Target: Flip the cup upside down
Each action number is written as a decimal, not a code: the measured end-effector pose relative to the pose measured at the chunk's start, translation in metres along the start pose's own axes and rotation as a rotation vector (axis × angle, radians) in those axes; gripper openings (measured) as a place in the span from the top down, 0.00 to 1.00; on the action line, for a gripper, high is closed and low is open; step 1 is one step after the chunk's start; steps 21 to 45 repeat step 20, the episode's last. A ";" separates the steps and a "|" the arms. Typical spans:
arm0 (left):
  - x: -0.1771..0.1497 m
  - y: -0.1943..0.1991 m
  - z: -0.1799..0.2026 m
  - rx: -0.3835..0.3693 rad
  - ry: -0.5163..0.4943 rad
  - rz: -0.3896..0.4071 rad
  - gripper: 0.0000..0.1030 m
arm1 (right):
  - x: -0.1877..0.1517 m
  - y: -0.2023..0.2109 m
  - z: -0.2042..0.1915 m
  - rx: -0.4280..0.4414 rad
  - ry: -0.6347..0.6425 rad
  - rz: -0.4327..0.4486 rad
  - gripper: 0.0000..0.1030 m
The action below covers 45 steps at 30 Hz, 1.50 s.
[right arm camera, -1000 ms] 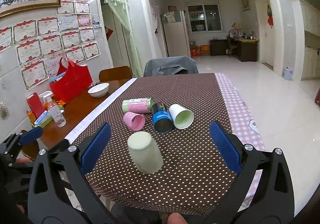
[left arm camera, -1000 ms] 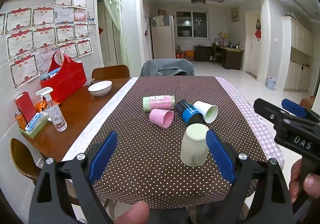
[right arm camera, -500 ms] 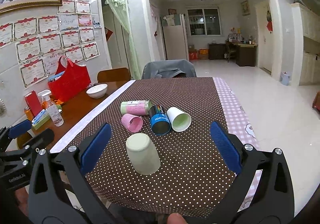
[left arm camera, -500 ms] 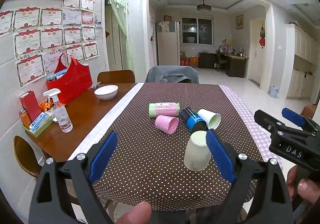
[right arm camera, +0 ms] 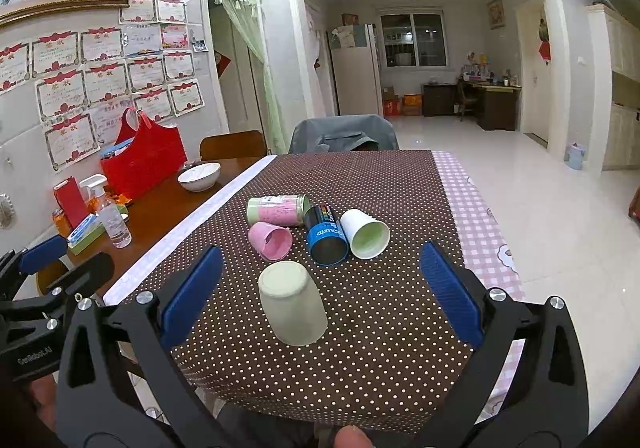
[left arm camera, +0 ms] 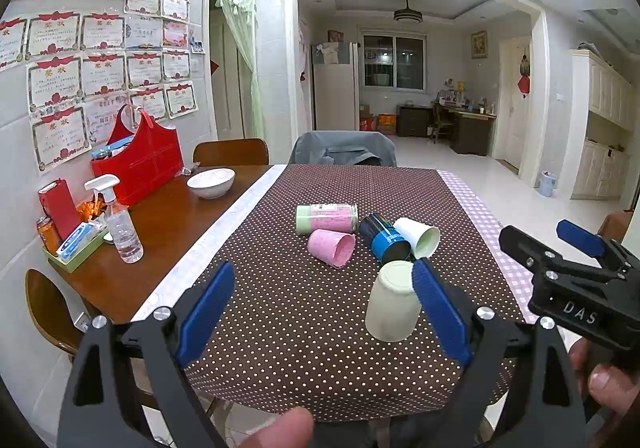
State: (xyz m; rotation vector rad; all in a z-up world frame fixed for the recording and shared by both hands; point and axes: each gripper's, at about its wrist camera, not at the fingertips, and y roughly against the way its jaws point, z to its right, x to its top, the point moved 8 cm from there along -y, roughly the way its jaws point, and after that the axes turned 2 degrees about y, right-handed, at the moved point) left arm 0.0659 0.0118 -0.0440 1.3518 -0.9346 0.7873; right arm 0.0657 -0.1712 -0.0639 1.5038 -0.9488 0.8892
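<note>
Cup (right arm camera: 292, 306): pale green, standing mouth-down on the dotted cloth of the surface (right arm camera: 384, 184), base up, long axis close to vertical; judged already inverted.
Place: near edge of the surface, centre, just in front of the row of fallen cups.
Left tongs (left arm camera: 320, 312): wide open, holding nothing; cup (left arm camera: 394, 302) at the right blue pad, contact not clear.
Right tongs (right arm camera: 316, 292): wide open, empty; cup inside the gap, left of centre, apart from both pads.
Key relation: cup straight ahead of and below both tongs, about equally near each; better centred in the right pair.
Behind: pink cup (right arm camera: 271, 241), blue can (right arm camera: 326, 241), white cup (right arm camera: 366, 234) and green-pink canister (right arm camera: 278, 210), all on their sides.
Next, as judged: backing away without brushing the cup.
</note>
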 end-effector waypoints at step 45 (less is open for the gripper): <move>0.001 0.003 -0.005 0.040 -0.004 0.021 0.14 | -0.001 -0.001 -0.003 0.016 -0.005 -0.003 0.06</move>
